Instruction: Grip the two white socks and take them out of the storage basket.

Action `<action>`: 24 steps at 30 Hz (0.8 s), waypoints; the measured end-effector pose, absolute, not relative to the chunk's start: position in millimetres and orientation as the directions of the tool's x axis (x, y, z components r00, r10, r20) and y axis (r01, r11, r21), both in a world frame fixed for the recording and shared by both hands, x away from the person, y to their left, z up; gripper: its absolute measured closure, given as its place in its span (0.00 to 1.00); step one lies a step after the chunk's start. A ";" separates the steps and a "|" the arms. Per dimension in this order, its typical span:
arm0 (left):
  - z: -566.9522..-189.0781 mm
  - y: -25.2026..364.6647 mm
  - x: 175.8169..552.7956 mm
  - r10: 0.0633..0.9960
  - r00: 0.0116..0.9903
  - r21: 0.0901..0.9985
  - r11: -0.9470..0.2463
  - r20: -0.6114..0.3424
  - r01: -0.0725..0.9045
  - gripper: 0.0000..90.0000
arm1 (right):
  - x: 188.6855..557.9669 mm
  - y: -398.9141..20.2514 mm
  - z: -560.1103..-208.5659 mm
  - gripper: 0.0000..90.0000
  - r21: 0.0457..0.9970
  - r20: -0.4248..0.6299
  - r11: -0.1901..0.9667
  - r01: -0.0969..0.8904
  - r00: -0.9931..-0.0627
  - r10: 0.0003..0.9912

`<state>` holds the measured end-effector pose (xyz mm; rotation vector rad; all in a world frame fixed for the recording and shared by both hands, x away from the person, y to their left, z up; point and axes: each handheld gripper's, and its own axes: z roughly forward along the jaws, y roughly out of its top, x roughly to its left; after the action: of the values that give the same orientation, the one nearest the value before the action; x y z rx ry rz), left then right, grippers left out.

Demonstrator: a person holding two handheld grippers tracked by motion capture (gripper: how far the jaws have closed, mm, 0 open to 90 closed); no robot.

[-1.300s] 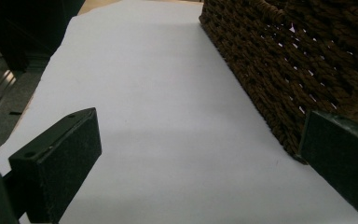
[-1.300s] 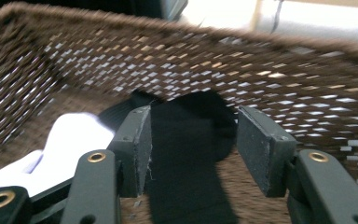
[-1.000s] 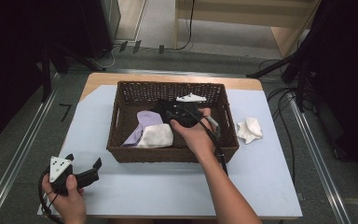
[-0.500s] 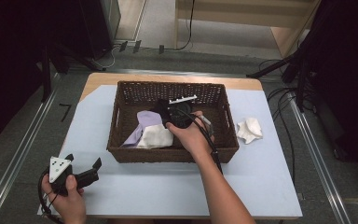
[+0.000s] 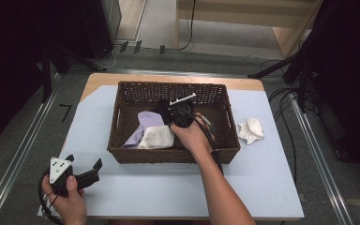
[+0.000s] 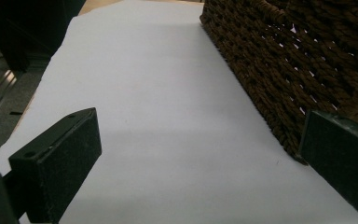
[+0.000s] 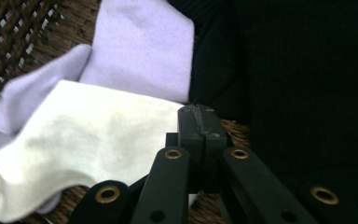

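The right gripper [image 7: 199, 122] (inside the basket [image 5: 122, 123]) has just closed empty.

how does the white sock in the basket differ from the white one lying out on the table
The white sock in the basket lies flat against a lavender sock, beside the right gripper. The white sock on the table is crumpled into a lump, alone, to the right of the basket. Both are white.

A counter [image 5: 136, 197] covered by a pale blue-white sheet carries a brown woven basket [image 5: 122, 126] at its middle, toward the far edge. A crumpled white cloth [image 5: 251, 130] lies just beside the basket, toward the counter's right edge.
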<state>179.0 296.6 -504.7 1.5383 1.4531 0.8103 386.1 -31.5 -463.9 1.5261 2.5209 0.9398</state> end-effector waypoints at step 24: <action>-504.6 296.3 179.1 0.989 0.116 0.897 0.030 -0.090 0.441 0.00 | 389.3 -23.4 -476.3 0.94 0.468 0.280 0.370 0.803 -0.532 0.799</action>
<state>179.1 296.3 -504.6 1.5423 1.4528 0.8127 389.3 -23.4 -476.3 1.5232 2.6054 0.8948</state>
